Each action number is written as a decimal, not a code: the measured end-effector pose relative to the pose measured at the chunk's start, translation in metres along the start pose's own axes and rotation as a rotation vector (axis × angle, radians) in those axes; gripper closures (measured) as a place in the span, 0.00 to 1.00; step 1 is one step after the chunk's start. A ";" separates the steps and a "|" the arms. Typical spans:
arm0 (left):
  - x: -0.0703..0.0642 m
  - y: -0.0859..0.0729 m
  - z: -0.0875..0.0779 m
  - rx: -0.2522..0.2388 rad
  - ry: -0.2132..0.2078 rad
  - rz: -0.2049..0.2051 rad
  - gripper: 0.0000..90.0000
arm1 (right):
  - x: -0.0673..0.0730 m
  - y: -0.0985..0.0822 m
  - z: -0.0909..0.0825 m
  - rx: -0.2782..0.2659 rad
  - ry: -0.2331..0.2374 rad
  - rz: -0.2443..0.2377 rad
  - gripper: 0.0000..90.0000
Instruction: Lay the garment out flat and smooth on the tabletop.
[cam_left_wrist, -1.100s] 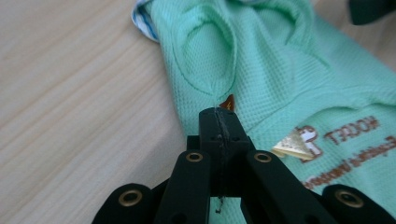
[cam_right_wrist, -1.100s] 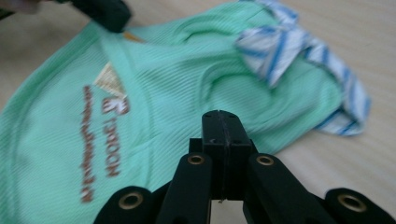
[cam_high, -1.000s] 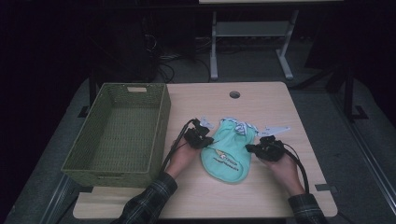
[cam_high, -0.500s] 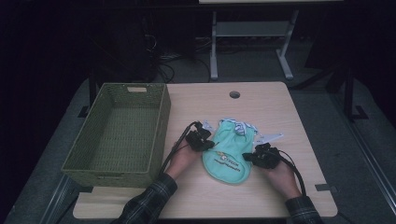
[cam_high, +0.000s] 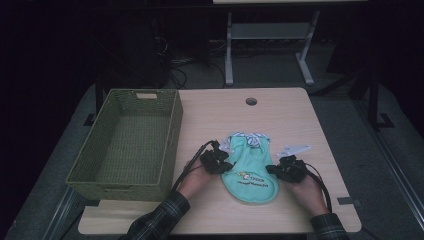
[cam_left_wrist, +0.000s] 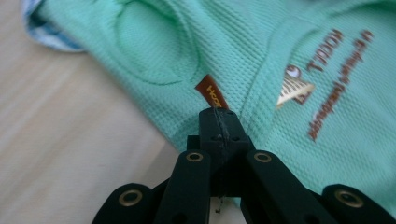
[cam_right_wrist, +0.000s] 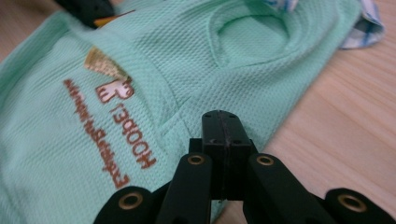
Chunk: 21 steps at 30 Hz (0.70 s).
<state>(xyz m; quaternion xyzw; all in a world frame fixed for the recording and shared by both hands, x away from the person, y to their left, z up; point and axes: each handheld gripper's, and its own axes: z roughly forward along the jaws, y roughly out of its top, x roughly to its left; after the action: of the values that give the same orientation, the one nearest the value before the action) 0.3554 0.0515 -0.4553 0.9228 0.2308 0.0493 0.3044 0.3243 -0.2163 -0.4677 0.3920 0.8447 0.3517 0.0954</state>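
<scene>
My left gripper (cam_high: 216, 161) is clamped tight on the mint garment's (cam_high: 251, 167) left edge, and my right gripper (cam_high: 286, 169) is pinching its right edge. The garment lies flat on the table (cam_high: 280, 112), just right of the green woven basket (cam_high: 170, 130), which has nothing in it.

Garment and basket on the surface
The garment (cam_high: 251, 167) lies at the surface's (cam_high: 280, 112) centre; the basket (cam_high: 127, 142) sits at its 9 o'clock.

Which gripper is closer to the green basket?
Left. The left gripper sits just right of the green basket, at the shirt's near edge; the right gripper is beyond the shirt.
</scene>
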 end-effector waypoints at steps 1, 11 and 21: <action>-0.002 0.000 0.000 0.000 -0.010 0.005 0.99 | -0.001 -0.001 0.000 -0.003 -0.004 -0.003 1.00; -0.026 -0.008 -0.003 -0.010 -0.083 0.023 0.99 | -0.004 -0.004 -0.005 0.003 -0.017 -0.009 1.00; -0.037 -0.012 -0.006 -0.017 -0.117 0.025 0.99 | -0.005 -0.005 -0.006 0.002 -0.020 -0.017 1.00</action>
<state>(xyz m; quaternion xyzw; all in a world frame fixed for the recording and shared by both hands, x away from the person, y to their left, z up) 0.3165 0.0463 -0.4552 0.9244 0.2003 0.0010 0.3247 0.3216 -0.2253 -0.4674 0.3885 0.8473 0.3462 0.1064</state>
